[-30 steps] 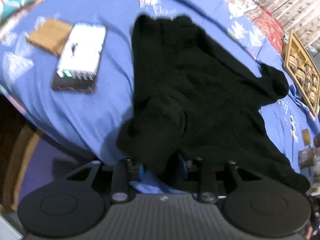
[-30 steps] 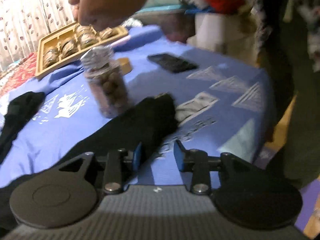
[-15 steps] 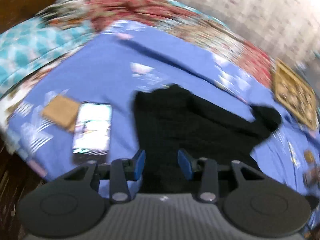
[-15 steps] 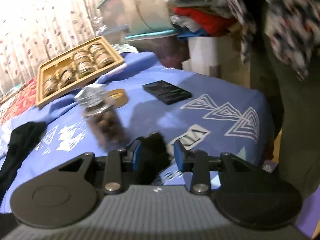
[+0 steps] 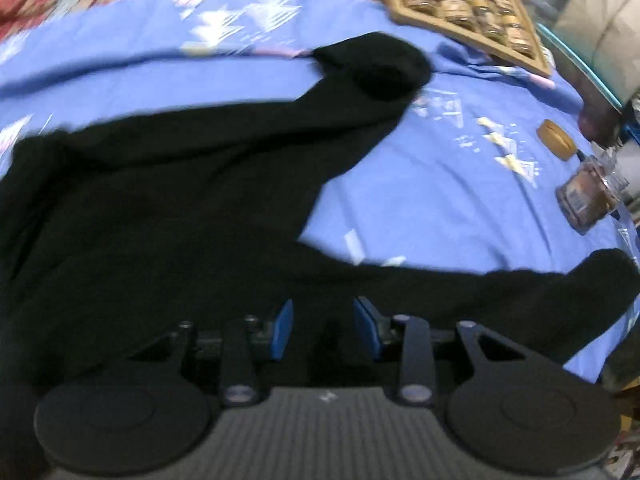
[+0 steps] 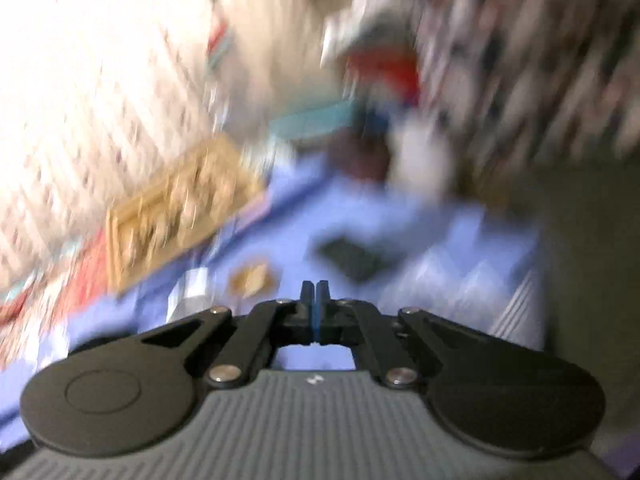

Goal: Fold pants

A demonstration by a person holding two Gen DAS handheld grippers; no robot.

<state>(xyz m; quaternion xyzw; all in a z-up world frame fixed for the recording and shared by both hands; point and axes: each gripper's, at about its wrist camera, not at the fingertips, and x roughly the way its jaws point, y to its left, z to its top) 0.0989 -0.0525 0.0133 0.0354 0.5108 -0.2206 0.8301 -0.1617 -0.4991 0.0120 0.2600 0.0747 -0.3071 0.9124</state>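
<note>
Black pants (image 5: 160, 200) lie spread on a blue patterned cloth (image 5: 440, 180). One leg runs to the far right (image 5: 372, 64), the other along the near edge (image 5: 600, 280). My left gripper (image 5: 324, 320) hovers low over the crotch area. Its blue pads are apart and closing, with black cloth under the gap and nothing pinched. In the blurred right wrist view my right gripper (image 6: 315, 292) has its fingers pressed together above the cloth. A ragged bit of black fabric shows under the pads, so it looks shut on the near leg's end.
A wooden tray of jars (image 5: 460, 8) sits at the back. A clear jar of brown nuts (image 5: 584, 200) and a round brown lid (image 5: 556, 144) stand right of the pants. A black phone (image 6: 356, 258) lies near the table's corner. A person in patterned clothes (image 6: 540, 60) stands beside it.
The left gripper swept right from the waist end to the legs, and the bright phone and brown card left its view. The right gripper shut and rose, tilting its view upward.
</note>
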